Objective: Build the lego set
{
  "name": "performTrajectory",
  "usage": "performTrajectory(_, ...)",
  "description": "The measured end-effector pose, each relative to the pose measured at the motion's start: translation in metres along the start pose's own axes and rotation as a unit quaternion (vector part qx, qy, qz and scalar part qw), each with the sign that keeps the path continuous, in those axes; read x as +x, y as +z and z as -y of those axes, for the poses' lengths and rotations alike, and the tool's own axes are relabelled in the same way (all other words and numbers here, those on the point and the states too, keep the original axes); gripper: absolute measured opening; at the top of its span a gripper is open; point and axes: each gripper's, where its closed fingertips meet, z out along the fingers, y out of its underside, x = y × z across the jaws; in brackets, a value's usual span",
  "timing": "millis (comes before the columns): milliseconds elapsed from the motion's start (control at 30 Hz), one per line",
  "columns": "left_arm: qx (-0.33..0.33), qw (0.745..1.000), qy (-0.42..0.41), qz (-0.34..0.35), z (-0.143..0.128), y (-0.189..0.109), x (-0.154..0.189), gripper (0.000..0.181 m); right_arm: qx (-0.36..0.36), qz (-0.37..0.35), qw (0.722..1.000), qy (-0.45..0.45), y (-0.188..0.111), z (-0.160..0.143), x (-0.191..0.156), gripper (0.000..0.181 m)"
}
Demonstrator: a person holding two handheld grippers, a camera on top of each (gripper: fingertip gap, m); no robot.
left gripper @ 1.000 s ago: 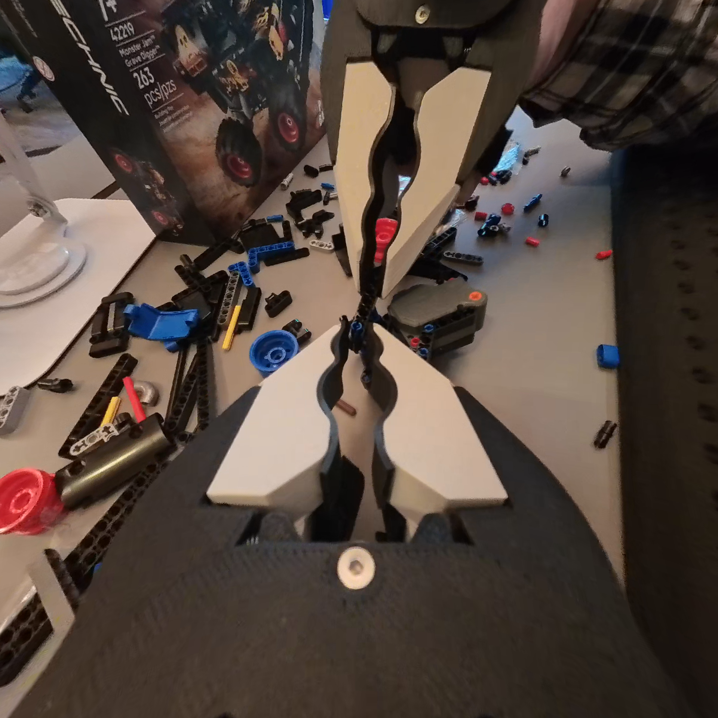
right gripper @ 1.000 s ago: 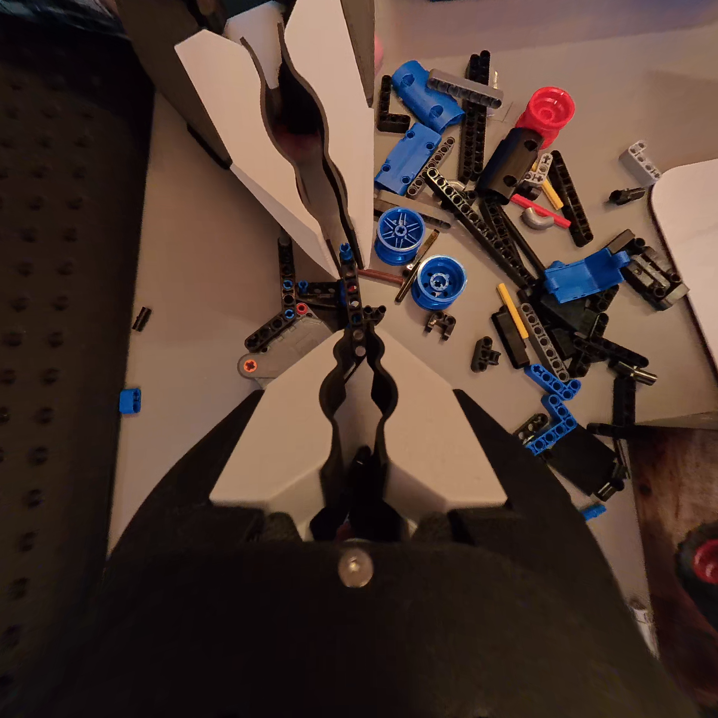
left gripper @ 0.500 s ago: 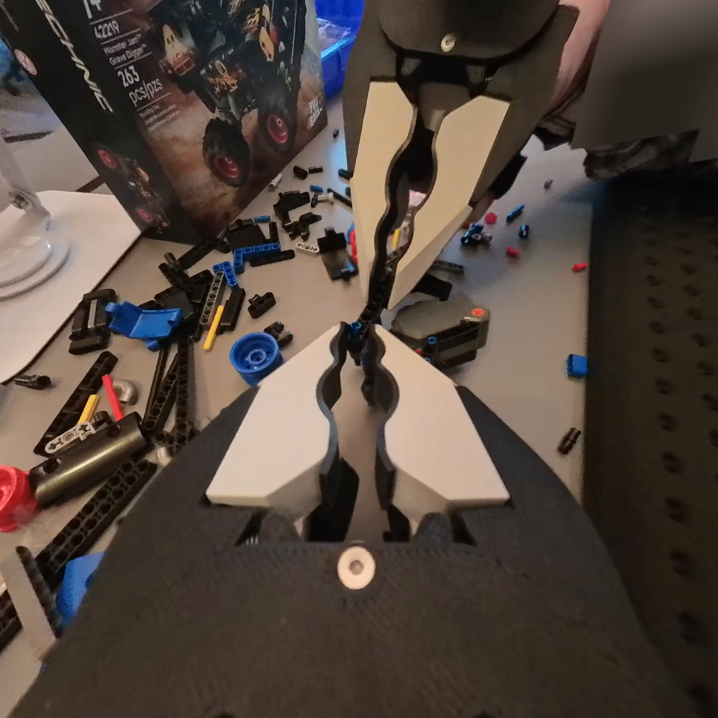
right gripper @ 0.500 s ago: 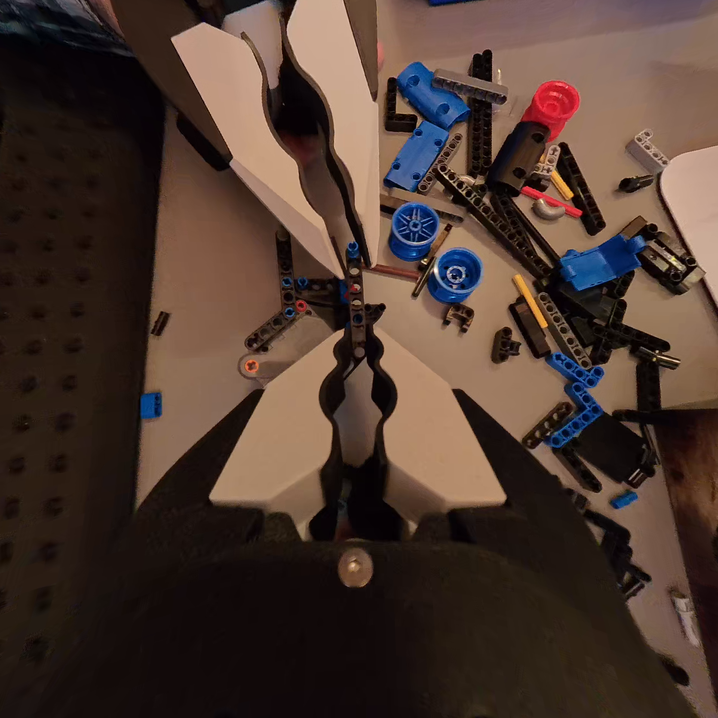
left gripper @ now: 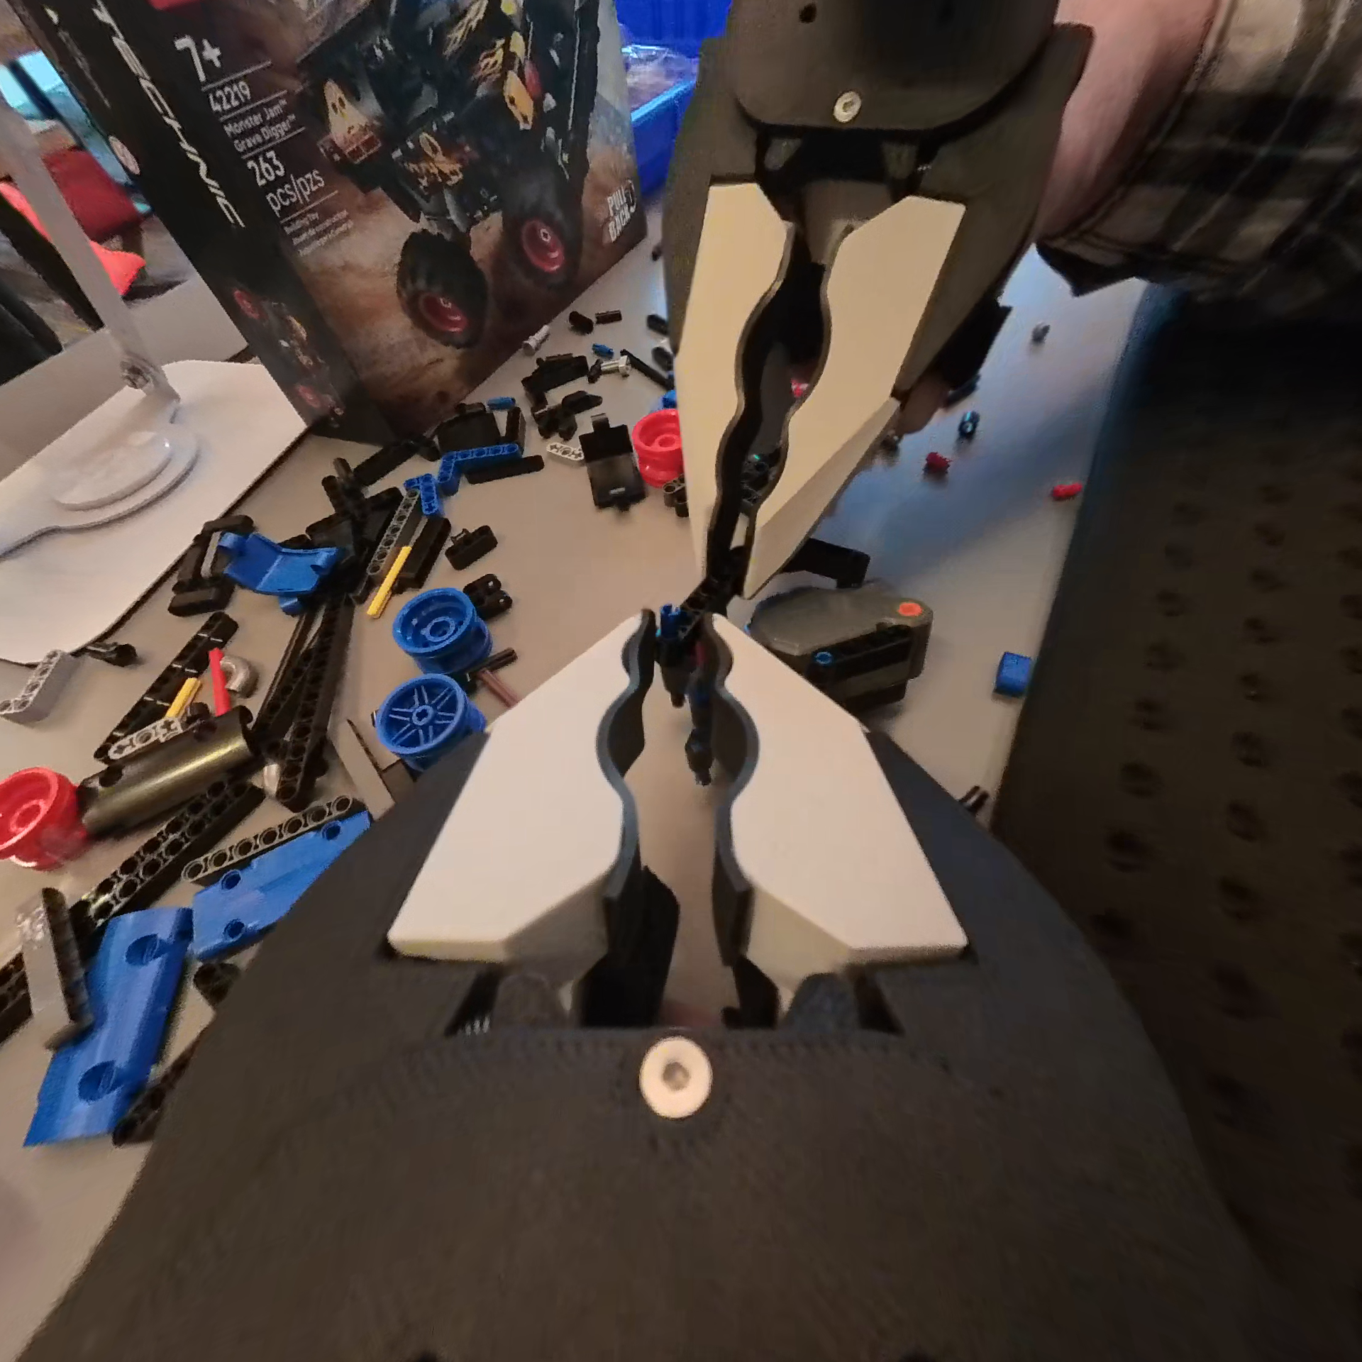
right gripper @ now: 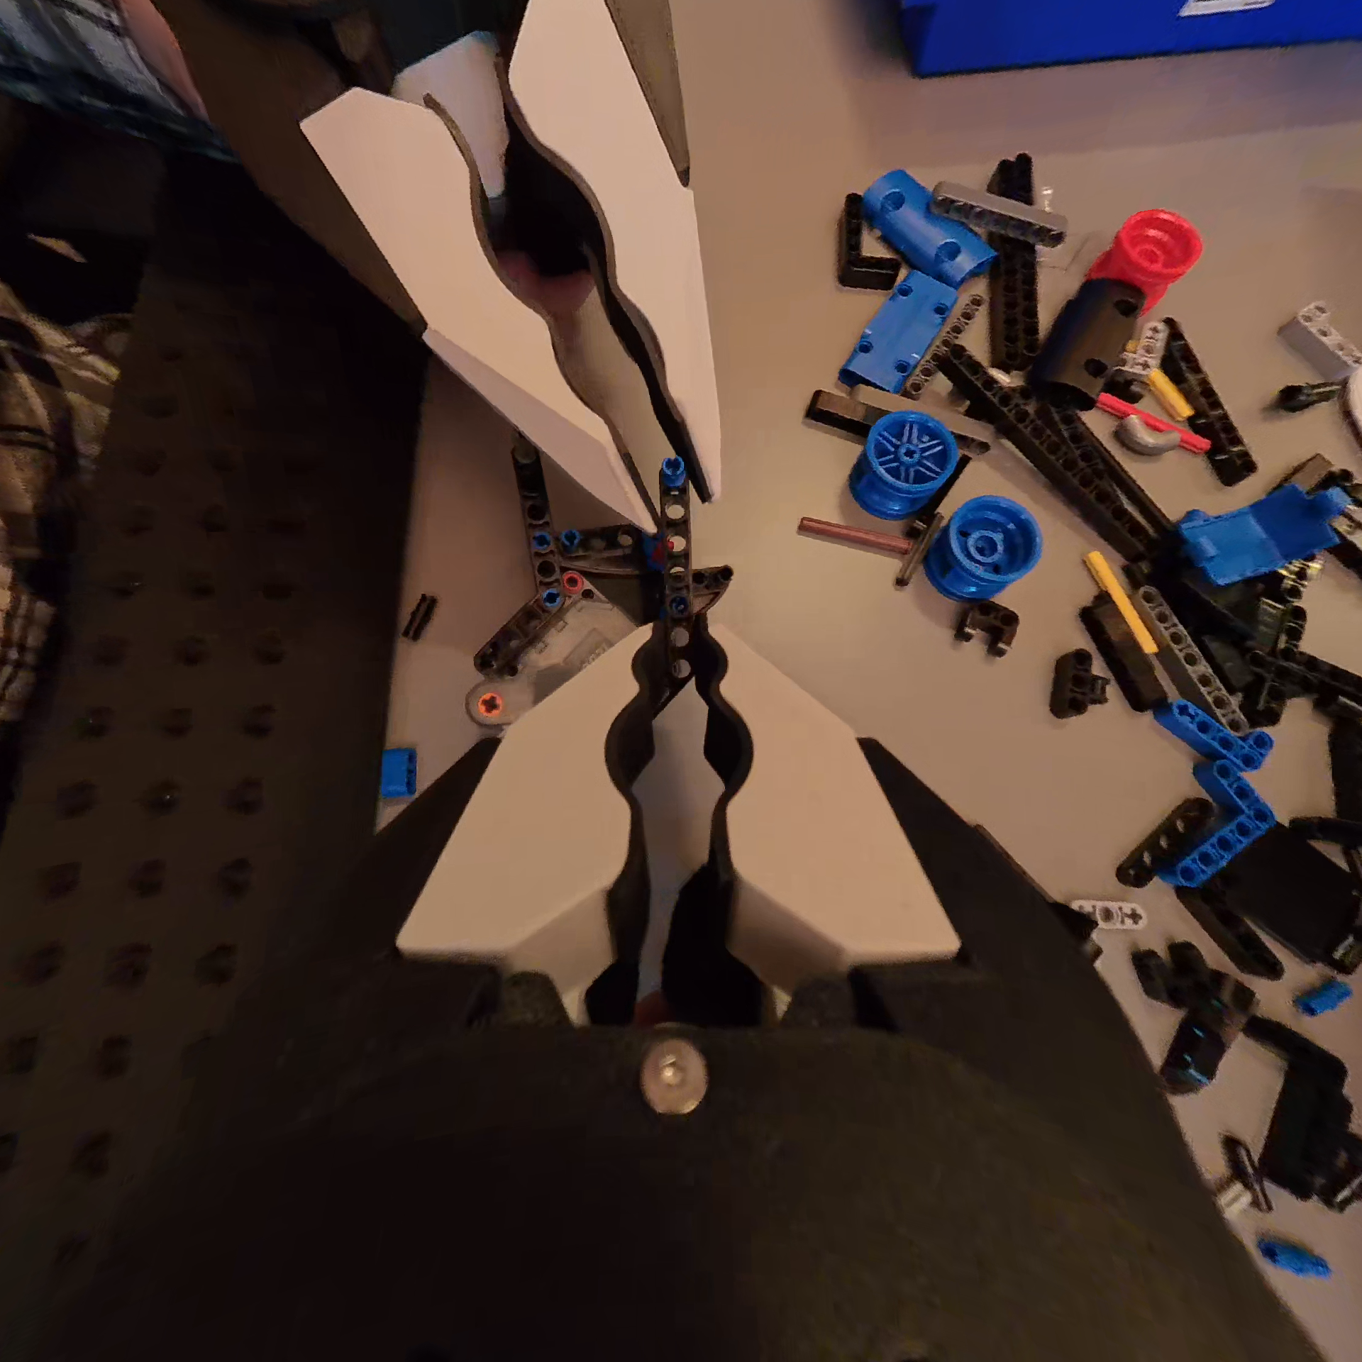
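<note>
My right gripper [right gripper: 678, 637] is shut on one end of a thin black beam with holes [right gripper: 674, 545], held above the table. A blue pin [right gripper: 671, 468] sits in the beam's far end. My left gripper [left gripper: 678, 626] faces it tip to tip and is closed on that end with the blue pin [left gripper: 667, 623]. The right gripper [left gripper: 726, 582] comes down from the top of the left wrist view. A grey motor block with black beams and blue pins [right gripper: 560, 589] lies on the table right below the held beam; it also shows in the left wrist view [left gripper: 847, 648].
Loose black, blue and red parts cover the grey table [left gripper: 589, 560]: two blue wheels [right gripper: 910, 461] [right gripper: 984, 545], a red wheel [right gripper: 1150, 250], blue panels [right gripper: 906, 332]. The set's box [left gripper: 413, 221] stands at the back. A dark perforated mat [left gripper: 1216, 737] borders the table. A white lamp base [left gripper: 110, 457] sits at the left. Only a small space, under 4 cm, lies between the two pairs of fingers.
Both grippers keep hold of the same beam, tip to tip. The pair has drifted over the table, so the two blue wheels and the blue panels now show in the left wrist view.
</note>
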Motion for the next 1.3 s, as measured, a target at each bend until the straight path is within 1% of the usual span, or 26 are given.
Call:
performTrajectory(67,0.001,1.000,-0.011,0.005,-0.001,-0.001,0.002,0.010,-0.002,0.029,1.000,-0.004,0.000,0.000,-0.002,0.004)
performTrajectory(133,-0.001,1.000,-0.004,0.014,-0.001,-0.003,0.003,0.009,-0.009,0.053,0.999,-0.012,0.001,0.000,-0.003,0.004)
performTrajectory(200,0.000,1.000,-0.019,0.012,-0.001,-0.004,0.005,0.009,-0.019,0.075,0.997,-0.019,0.003,0.000,-0.006,0.004)
performTrajectory(267,-0.002,1.000,-0.014,0.022,-0.002,-0.006,0.005,0.009,-0.024,0.096,0.995,-0.018,0.003,0.001,-0.007,0.004)
performTrajectory(433,0.002,0.999,-0.029,0.017,-0.002,-0.007,0.005,0.009,-0.052,0.141,0.988,-0.019,0.007,0.000,-0.010,0.004)
performTrajectory(533,-0.001,0.999,-0.030,0.025,-0.003,-0.009,0.003,0.009,-0.065,0.153,0.986,-0.027,0.011,0.001,-0.009,0.004)
performTrajectory(667,-0.006,1.000,-0.022,0.019,-0.003,-0.011,0.005,0.009,-0.072,0.147,0.986,-0.039,0.011,0.002,-0.010,0.004)
performTrajectory(767,-0.014,1.000,-0.014,-0.001,-0.003,-0.010,0.012,0.008,-0.075,0.137,0.986,-0.048,0.006,0.000,-0.015,0.005)
performTrajectory(867,-0.023,1.000,0.001,-0.005,-0.003,-0.011,0.017,0.008,-0.074,0.124,0.988,-0.055,0.004,-0.001,-0.019,0.005)
performTrajectory(967,-0.035,0.999,0.003,-0.013,-0.007,-0.010,0.018,0.005,-0.067,0.087,0.991,-0.073,0.005,0.004,-0.014,0.006)
performTrajectory(1033,-0.037,0.999,0.012,-0.012,-0.007,-0.009,0.019,0.005,-0.065,0.070,0.991,-0.093,0.007,0.008,-0.012,0.012)
performTrajectory(1067,-0.038,0.999,0.013,-0.013,-0.007,-0.008,0.019,0.005,-0.069,0.074,0.990,-0.099,0.008,0.007,-0.014,0.008)
performTrajectory(1167,-0.036,0.999,0.011,-0.015,-0.006,-0.009,0.016,0.006,-0.065,0.081,0.989,-0.107,0.010,0.006,-0.016,0.004)
performTrajectory(1233,-0.040,0.999,0.014,-0.007,-0.005,-0.008,0.011,0.008,-0.059,0.071,0.991,-0.102,0.010,0.007,-0.012,0.004)
performTrajectory(1267,-0.042,0.999,0.012,-0.006,-0.005,-0.008,0.008,0.021,-0.052,0.069,0.992,-0.094,0.010,0.007,-0.011,0.004)
performTrajectory(1300,-0.049,0.999,0.004,-0.014,-0.007,-0.008,0.009,0.043,-0.044,0.066,0.993,-0.085,0.010,0.007,-0.010,0.004)
